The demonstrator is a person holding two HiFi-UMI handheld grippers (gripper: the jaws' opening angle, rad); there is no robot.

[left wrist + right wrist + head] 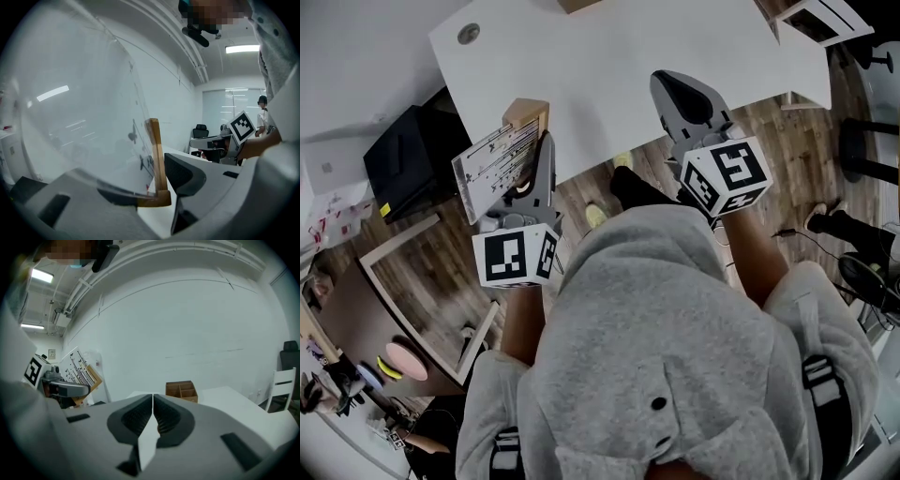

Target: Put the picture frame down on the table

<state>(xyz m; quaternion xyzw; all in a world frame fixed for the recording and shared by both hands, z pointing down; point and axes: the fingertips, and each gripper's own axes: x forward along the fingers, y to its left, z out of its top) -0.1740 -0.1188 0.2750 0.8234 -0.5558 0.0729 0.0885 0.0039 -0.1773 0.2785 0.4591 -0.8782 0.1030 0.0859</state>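
The picture frame (pixel 495 161) has a light wooden rim and a glass front over a white sheet with black marks. It stands on edge in my left gripper (pixel 542 142), which is shut on it just over the near edge of the white table (pixel 609 56). In the left gripper view the frame's wooden rim (pixel 155 154) sits between the jaws of my left gripper (pixel 151 187), its glass spreading to the left. My right gripper (pixel 671 86) hovers over the table's near edge; its jaws (pixel 152 405) are shut with nothing between them.
A wooden compartment box (pixel 181 390) sits at the table's far side. A white chair (pixel 825 19) stands at the table's right end. A black cabinet (pixel 403 155) is left of the table, and a round grommet (pixel 469 34) marks its left corner. Wooden floor lies below.
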